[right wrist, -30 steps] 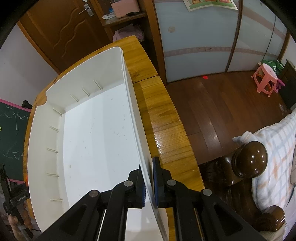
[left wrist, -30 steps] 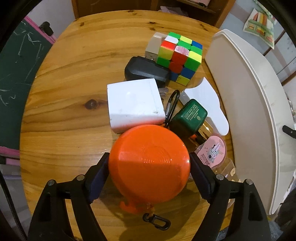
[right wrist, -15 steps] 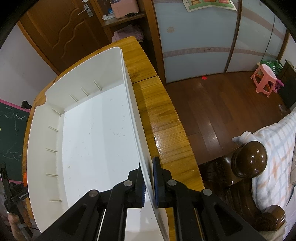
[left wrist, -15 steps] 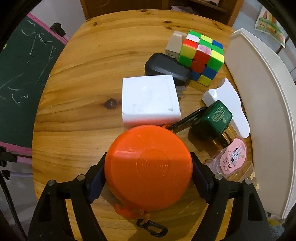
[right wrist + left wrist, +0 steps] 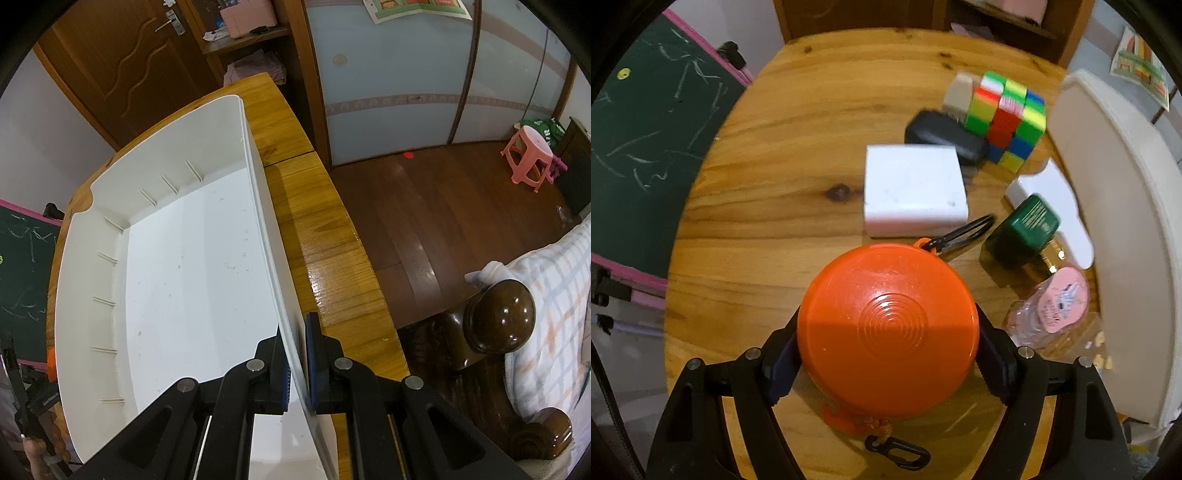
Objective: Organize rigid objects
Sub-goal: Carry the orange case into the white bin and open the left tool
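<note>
Left wrist view: left gripper (image 5: 886, 343) clamped across a round orange plastic disc-shaped case (image 5: 886, 328), held above the wooden table (image 5: 768, 184), presumably for carrying to the white plastic bin (image 5: 1123, 221) at right. Right wrist view: right gripper (image 5: 297, 369) pinched tight on the bin's thin side wall (image 5: 271, 258), likely steadying it; interior bare, nothing sorted in yet.

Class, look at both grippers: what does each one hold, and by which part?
The left gripper clamps the orange round case by its opposite side edges. The right gripper pinches the white bin by its side wall.
</note>
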`<action>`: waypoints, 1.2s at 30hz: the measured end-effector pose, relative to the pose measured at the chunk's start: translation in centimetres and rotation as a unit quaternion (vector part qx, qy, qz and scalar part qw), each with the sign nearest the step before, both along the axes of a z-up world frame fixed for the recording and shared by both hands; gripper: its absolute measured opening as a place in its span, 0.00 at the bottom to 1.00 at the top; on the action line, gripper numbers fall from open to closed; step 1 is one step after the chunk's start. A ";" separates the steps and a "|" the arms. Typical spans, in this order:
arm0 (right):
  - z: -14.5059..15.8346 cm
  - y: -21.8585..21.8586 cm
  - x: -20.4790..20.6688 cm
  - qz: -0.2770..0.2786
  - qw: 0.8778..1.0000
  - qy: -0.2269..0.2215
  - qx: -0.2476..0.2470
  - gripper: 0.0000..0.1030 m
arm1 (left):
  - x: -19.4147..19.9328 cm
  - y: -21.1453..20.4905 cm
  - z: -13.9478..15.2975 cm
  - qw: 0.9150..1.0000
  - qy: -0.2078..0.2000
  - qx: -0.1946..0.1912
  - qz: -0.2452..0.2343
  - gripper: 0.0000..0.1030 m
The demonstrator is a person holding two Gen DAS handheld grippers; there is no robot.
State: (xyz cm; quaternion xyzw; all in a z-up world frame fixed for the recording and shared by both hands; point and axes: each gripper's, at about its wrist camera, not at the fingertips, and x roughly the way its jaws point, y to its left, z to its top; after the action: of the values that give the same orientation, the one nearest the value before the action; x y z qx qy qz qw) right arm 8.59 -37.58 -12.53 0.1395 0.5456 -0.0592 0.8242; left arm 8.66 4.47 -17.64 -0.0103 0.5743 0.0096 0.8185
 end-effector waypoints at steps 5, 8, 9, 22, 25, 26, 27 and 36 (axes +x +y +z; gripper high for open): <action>-0.2 0.0 -0.1 0.001 1.000 -0.001 0.001 0.07 | -1.5 -0.8 5.2 0.999 -0.040 -0.002 -0.015 0.80; -0.4 -0.1 -0.2 0.003 1.000 -0.001 0.004 0.06 | -2.2 -2.0 9.1 0.996 -0.074 -0.019 -0.037 0.80; -0.4 -0.1 -0.2 0.003 1.000 -0.001 0.007 0.06 | -2.2 -2.5 10.2 0.995 -0.084 -0.025 -0.044 0.80; -0.8 -0.7 -0.5 0.002 1.000 -0.006 0.028 0.06 | 1.2 -15.5 15.6 0.971 -0.109 -0.125 -0.170 0.81; -0.8 -0.7 -0.5 -0.001 1.000 -0.005 0.029 0.06 | 3.7 -19.0 13.5 0.970 -0.076 -0.139 -0.182 0.81; -0.8 -0.6 -0.5 -0.002 1.000 -0.004 0.028 0.06 | 4.6 -20.3 12.7 0.971 -0.068 -0.138 -0.184 0.81; -0.7 -0.6 -0.4 -0.005 1.000 -0.003 0.029 0.06 | 5.0 -21.1 12.2 0.971 -0.063 -0.136 -0.185 0.81; -0.7 -0.2 -0.4 -0.003 0.999 0.000 0.035 0.06 | 10.2 -28.9 5.3 0.977 0.003 -0.110 -0.185 0.81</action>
State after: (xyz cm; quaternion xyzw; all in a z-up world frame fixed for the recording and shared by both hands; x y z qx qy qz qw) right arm 8.15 -37.79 -13.27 0.1699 0.5468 -0.0421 0.8187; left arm 18.86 -24.45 -12.36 0.0059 0.5663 -0.2053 0.7982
